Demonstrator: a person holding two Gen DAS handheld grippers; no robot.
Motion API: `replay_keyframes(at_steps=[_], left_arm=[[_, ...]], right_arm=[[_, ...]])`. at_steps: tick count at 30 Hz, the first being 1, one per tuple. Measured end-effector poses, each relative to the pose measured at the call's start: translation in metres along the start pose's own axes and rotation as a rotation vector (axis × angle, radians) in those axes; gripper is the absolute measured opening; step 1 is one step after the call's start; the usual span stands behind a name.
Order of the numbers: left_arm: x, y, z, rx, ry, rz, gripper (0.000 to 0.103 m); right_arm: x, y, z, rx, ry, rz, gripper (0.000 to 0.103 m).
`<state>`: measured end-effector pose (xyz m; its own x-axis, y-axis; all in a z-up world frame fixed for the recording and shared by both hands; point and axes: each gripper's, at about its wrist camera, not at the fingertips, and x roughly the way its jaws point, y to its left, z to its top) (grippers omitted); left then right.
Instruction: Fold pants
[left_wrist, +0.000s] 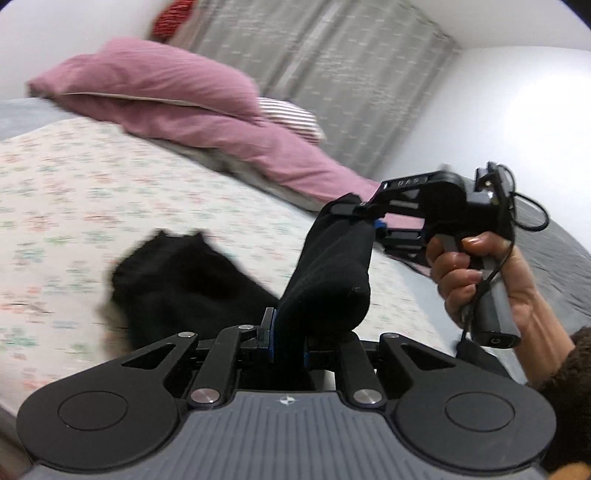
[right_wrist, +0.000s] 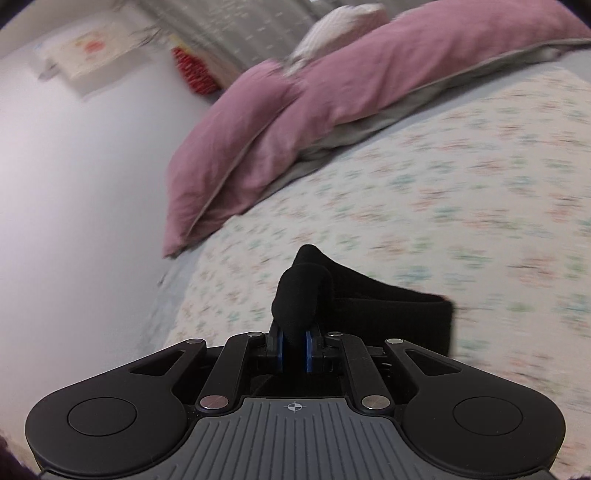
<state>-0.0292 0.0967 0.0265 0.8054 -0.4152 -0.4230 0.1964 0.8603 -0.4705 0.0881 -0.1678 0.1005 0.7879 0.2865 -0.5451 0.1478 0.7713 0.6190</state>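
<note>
Both claws are clamped on the black pants (left_wrist: 177, 280): the left claw (left_wrist: 288, 332) pinches a thick gathered bunch of the cloth between its blue pads, and the right claw (left_wrist: 364, 212), gripped by the person's right hand (left_wrist: 476, 280), bites another bunch just beyond, so a short span of fabric runs taut and lifted between the two. From the right wrist view the right claw (right_wrist: 293, 345) has a rolled nub of black cloth poking up between its closed jaws, with a flat band of the pants (right_wrist: 399, 310) trailing off to one side. What is left of the garment lies slumped on the flower-patterned bedspread (left_wrist: 74, 192), partly folded over itself. It looks soft, limp and fairly light, a knit that will sag and bunch rather than hold a crease, so I'd judge corners and hems the sensible places to grip, keeping tension to stop it drooping. Farther up the bed lie pink pillows (left_wrist: 155, 85), a striped one (left_wrist: 291, 116) behind, then grey curtains (left_wrist: 332, 74).
</note>
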Motion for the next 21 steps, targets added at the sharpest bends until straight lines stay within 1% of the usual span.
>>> replay_keyframes(at_steps=[4,6,7,10,11,12,13,14,15,16,17,19,21], left_arm=[[0.007,0.028,0.006,-0.061,0.033,0.090,0.042],[0.012,0.039,0.006,-0.089,0.066,0.138,0.043],[0.014,0.044,0.007,-0.100,0.089,0.158,0.044],[0.019,0.055,0.015,-0.105,0.146,0.171,0.051],[0.015,0.058,0.018,-0.092,0.146,0.177,0.054],[0.011,0.057,0.021,-0.061,0.140,0.183,0.062],[0.005,0.055,0.022,-0.023,0.132,0.196,0.065],[0.003,0.052,0.026,0.023,0.124,0.216,0.070],[0.002,0.049,0.031,0.067,0.112,0.237,0.074],[0.003,0.047,0.037,0.106,0.109,0.248,0.076],[0.008,0.048,0.042,0.132,0.122,0.251,0.080],[0.018,0.048,0.053,0.141,0.146,0.246,0.080],[0.038,0.054,0.064,0.136,0.164,0.236,0.080]], right_arm=[[0.054,0.027,-0.008,0.002,0.050,0.014,0.011],[0.077,0.034,-0.014,0.026,0.079,0.021,0.013],[0.088,0.036,-0.016,0.035,0.093,0.026,0.015],[0.106,0.039,-0.026,0.036,0.113,0.011,0.018],[0.106,0.038,-0.027,0.030,0.109,0.010,0.024],[0.103,0.039,-0.028,0.025,0.104,0.014,0.028],[0.098,0.039,-0.027,0.016,0.098,0.020,0.040],[0.091,0.040,-0.025,0.002,0.092,0.017,0.059],[0.081,0.041,-0.023,-0.026,0.074,0.011,0.066],[0.070,0.043,-0.022,-0.071,0.051,0.009,0.070],[0.061,0.044,-0.022,-0.118,0.036,0.001,0.069],[0.044,0.042,-0.025,-0.185,0.017,-0.024,0.070],[0.030,0.031,-0.032,-0.204,0.007,-0.040,0.072]])
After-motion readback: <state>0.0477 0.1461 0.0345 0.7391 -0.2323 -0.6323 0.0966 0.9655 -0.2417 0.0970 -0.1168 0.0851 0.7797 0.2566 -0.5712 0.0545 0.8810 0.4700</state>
